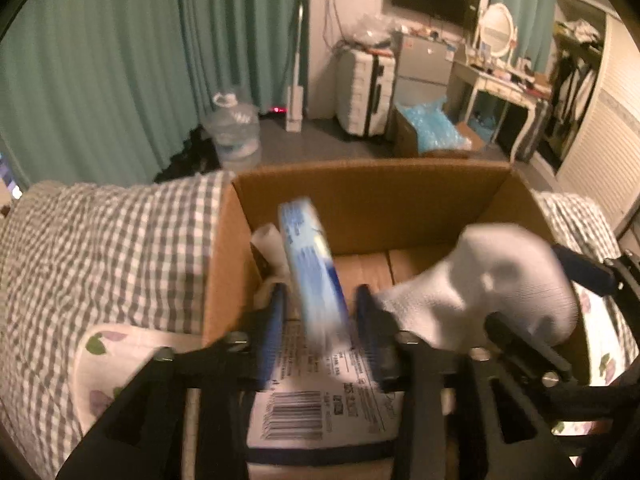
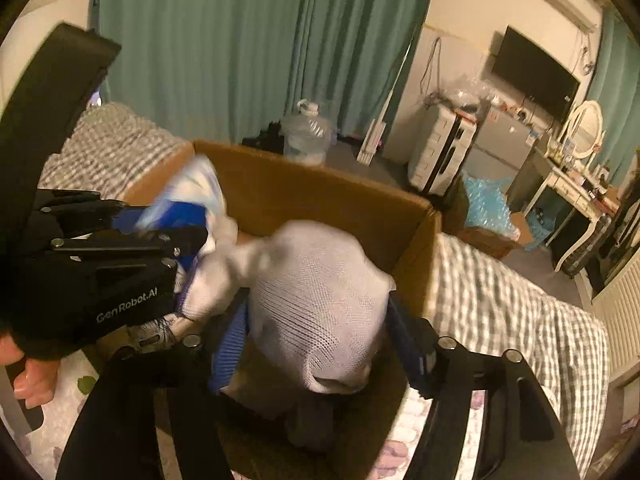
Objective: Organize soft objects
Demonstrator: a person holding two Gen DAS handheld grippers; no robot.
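A brown cardboard box [image 1: 372,196] sits on the bed, also in the right wrist view [image 2: 304,192]. My left gripper [image 1: 320,300] hangs over the box; a blurred blue-and-white soft pack [image 1: 316,272] stands between its blue fingers, which look spread wider than the pack. Another white pack with a barcode [image 1: 316,408] lies below it. My right gripper [image 2: 316,328] holds a white mesh sock [image 2: 320,300] between its fingers over the box; the sock also shows in the left wrist view [image 1: 500,276]. The left gripper's body [image 2: 100,264] is at the left of the right wrist view.
A grey checked bedcover [image 1: 100,248] surrounds the box. A floral cloth [image 1: 108,360] lies near me. Beyond the bed are a water jug [image 1: 234,128], a white suitcase [image 1: 366,92], a dressing table [image 1: 508,84] and green curtains [image 1: 120,60].
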